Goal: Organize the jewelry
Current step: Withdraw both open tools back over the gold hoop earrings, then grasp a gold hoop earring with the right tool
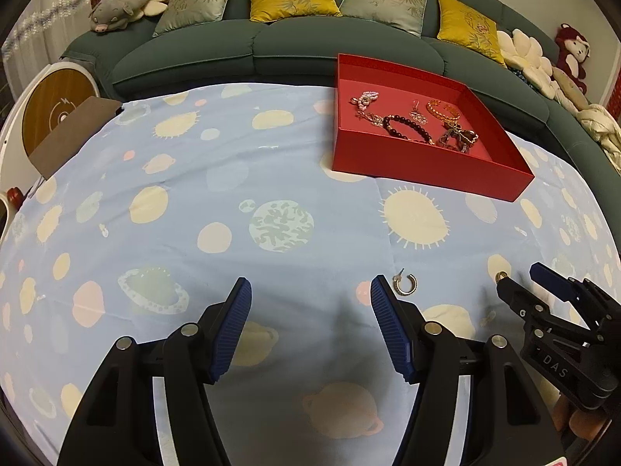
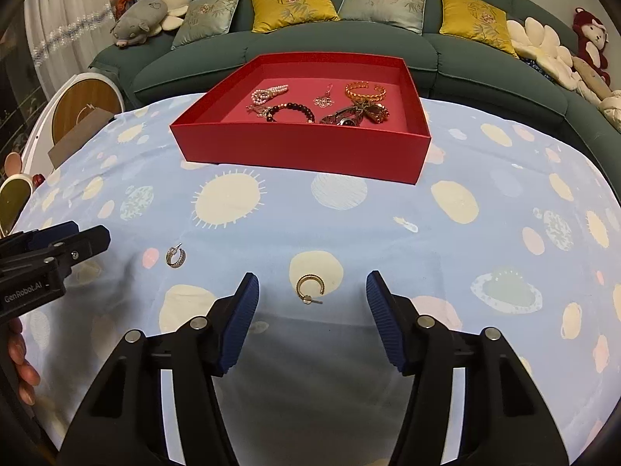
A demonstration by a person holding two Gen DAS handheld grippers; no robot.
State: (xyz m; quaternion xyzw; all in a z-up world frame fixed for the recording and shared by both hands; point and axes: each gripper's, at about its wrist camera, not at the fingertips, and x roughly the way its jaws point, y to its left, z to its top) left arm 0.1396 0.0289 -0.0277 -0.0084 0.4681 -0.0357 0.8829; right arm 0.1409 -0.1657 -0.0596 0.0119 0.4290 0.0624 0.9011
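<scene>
Two hoop earrings lie loose on the pale blue, planet-printed tablecloth point(image 2: 349, 233), near the front edge and well apart from the red tray point(image 2: 302, 151), which sits farther back in front of the green sofa point(image 2: 465, 54) and already holds a dark beaded bracelet point(image 2: 291, 110), a twisted gold bangle point(image 2: 365, 91), a pearl piece point(image 2: 268, 93) and a few other small items. The gold hoop earring point(image 2: 309, 287) rests flat on a cream disc of the print, its post pointing toward the camera, between the spread blue pads of the right gripper point(image 2: 312, 291); the jaws stand apart and no pad touches it, so nothing is held. The second hoop earring point(image 1: 406, 284), darker and studded in the right wrist view, lies just beside the right finger of the left gripper point(image 1: 310, 291), outside the gap, and that tool is likewise released and empty. Both earrings look very light, rigid and thin, with smooth curved metal that would likely slip or flip if pinched off-centre, and the thin post seems the part easiest to bend. Lying flat on soft cloth, each offers little height to catch, so the pads would probably need to come down close to the fabric and close across the width of the hoop, squeezing the ring's outer sides rather than the post; the cloth may bunch up between the pads if they press in too deep
</scene>
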